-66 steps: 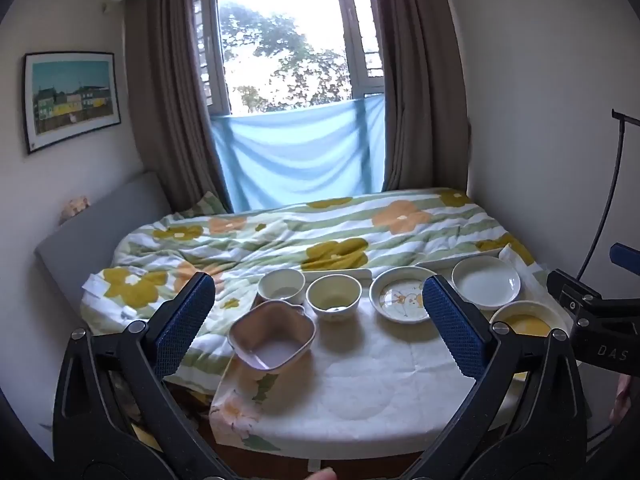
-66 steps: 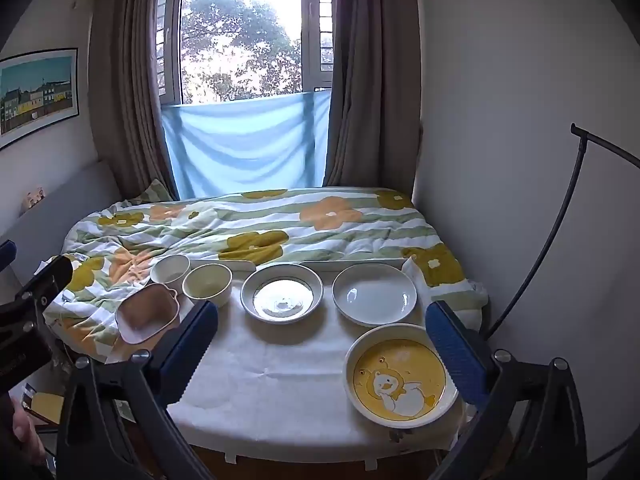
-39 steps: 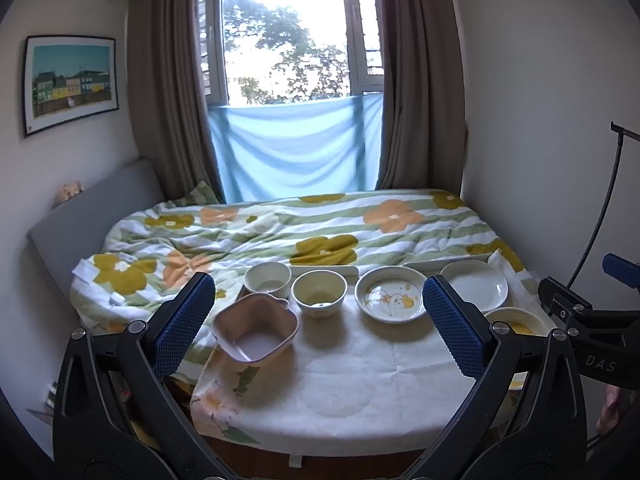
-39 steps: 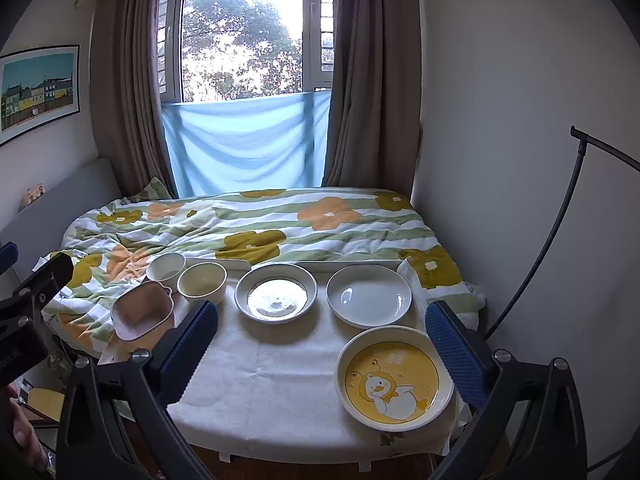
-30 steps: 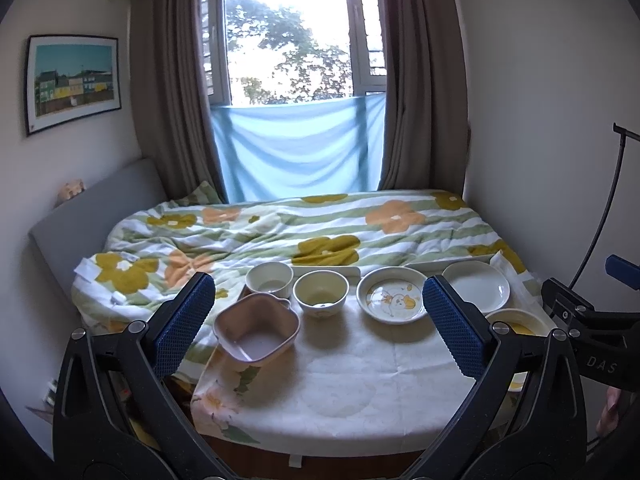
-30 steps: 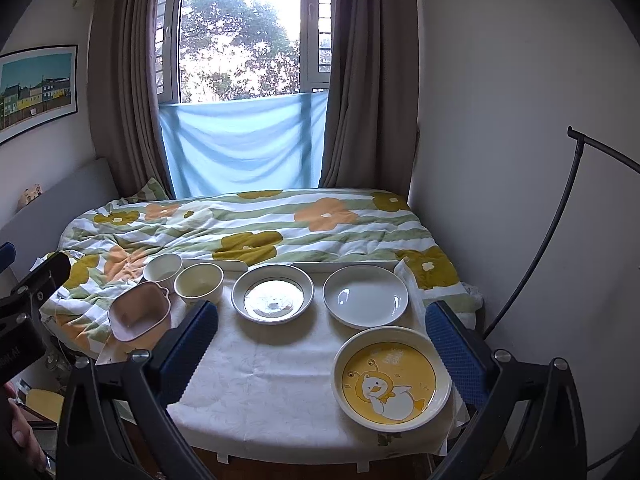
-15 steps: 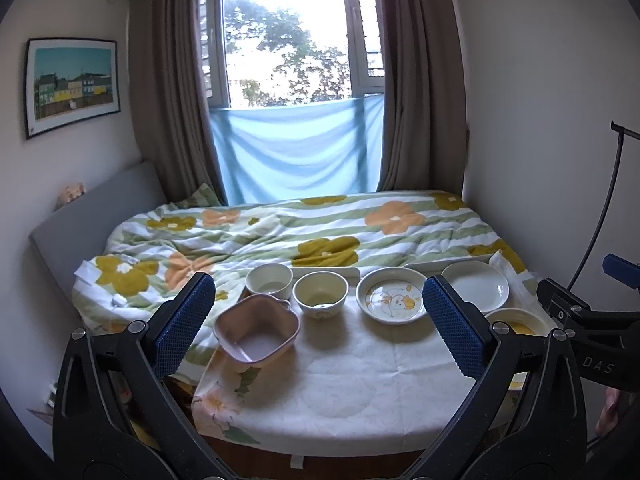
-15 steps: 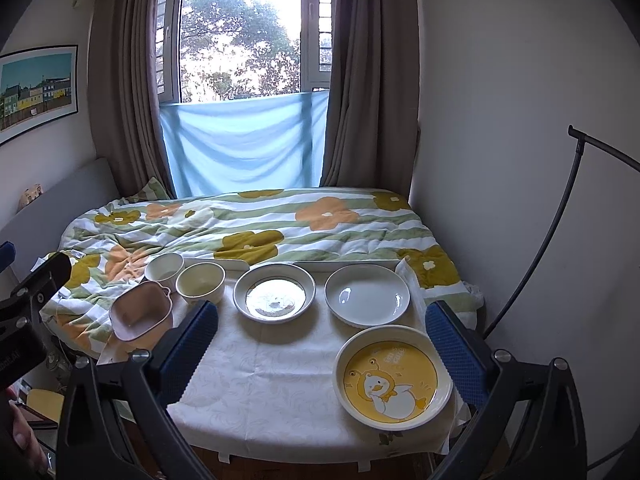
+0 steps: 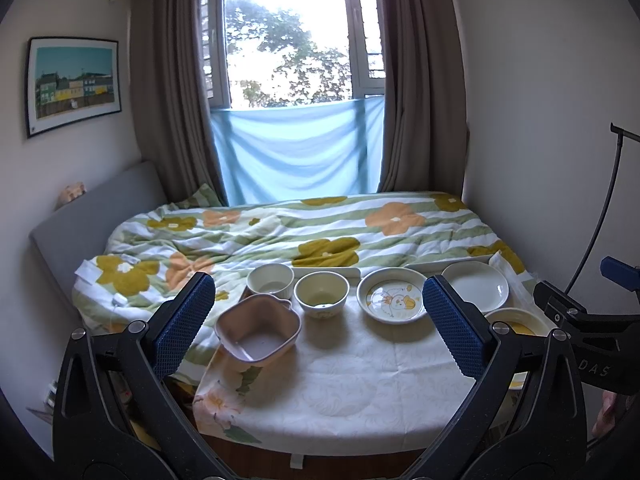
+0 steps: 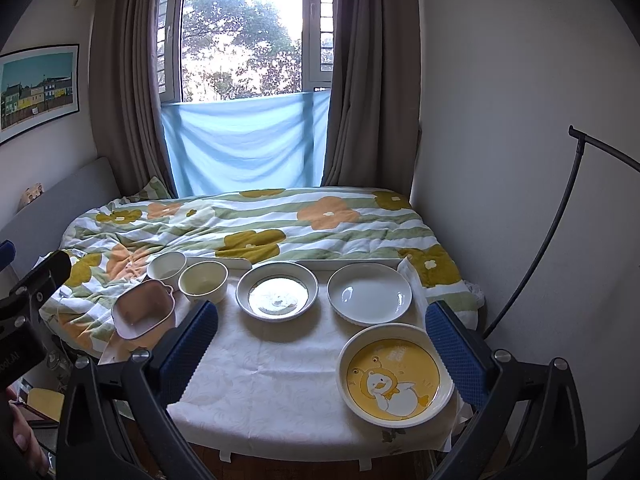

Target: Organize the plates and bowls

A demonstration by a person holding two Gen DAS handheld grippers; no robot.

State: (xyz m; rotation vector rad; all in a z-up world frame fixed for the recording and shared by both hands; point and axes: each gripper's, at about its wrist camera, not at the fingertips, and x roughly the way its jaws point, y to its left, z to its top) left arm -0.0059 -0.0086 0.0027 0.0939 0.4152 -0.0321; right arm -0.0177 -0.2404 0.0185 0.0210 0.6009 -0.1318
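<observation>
- Nothing on the table (image 10: 280,384) has moved since the earlier frames; only my two viewpoints have drifted slightly, so every dish sits where it was.
- Both the left gripper (image 9: 320,320) and the right gripper (image 10: 322,344) hang short of the table's near edge, jaws spread wide with nothing between them.
- Along the far edge, left to right: a white bowl (image 9: 270,278), a cream bowl (image 9: 320,293), a patterned deep plate (image 9: 393,295) and a plain white plate (image 10: 369,293).
- A pink square bowl (image 9: 258,333) sits at the left edge; a yellow duck plate (image 10: 395,374) lies near the right corner.
- I judge these to be glazed ceramic: stiff, slippery, fairly heavy and chippable.
- I would pinch each at its rim, and stack gently, plates with plates and bowls with bowls.
</observation>
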